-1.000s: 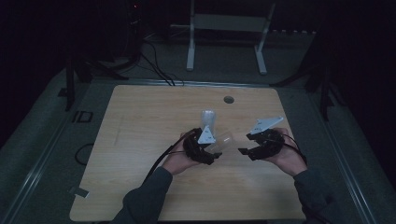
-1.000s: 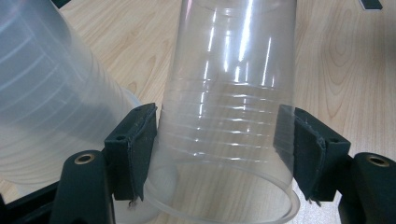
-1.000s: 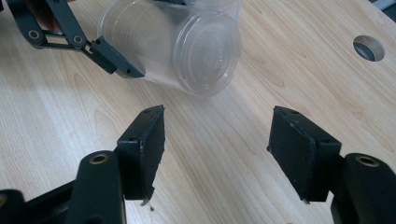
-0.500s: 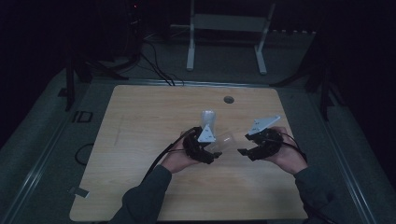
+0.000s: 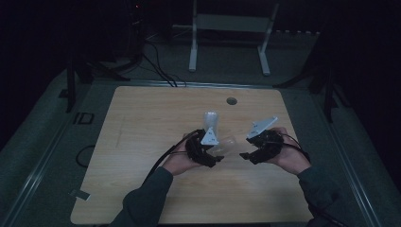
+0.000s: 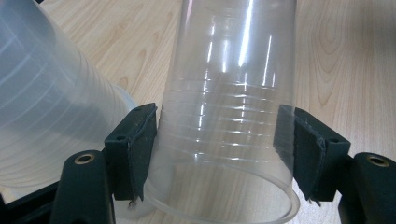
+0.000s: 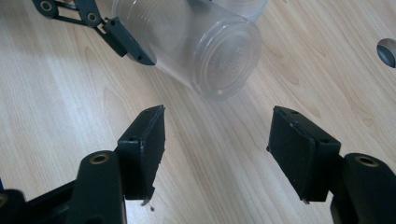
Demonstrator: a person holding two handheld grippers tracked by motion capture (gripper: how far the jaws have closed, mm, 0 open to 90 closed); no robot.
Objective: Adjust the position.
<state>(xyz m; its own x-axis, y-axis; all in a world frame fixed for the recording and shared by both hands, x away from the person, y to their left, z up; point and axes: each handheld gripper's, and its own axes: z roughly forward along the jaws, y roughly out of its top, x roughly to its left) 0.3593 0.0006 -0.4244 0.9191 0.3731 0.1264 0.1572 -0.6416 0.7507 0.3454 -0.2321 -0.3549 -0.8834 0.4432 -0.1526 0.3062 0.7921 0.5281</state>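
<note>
Near the middle of the table point(image 5: 142, 123), toward its right edge, the left gripper point(image 6: 219, 140) clamps 1 clear plastic cup point(image 6: 229, 107) near its rim, a second cup point(image 6: 42, 102) just beside, while the right gripper point(image 7: 217, 140) gapes empty.

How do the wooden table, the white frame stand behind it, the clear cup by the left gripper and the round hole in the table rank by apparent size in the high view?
1. wooden table
2. white frame stand, though it sits farther back
3. clear cup
4. round hole
</note>
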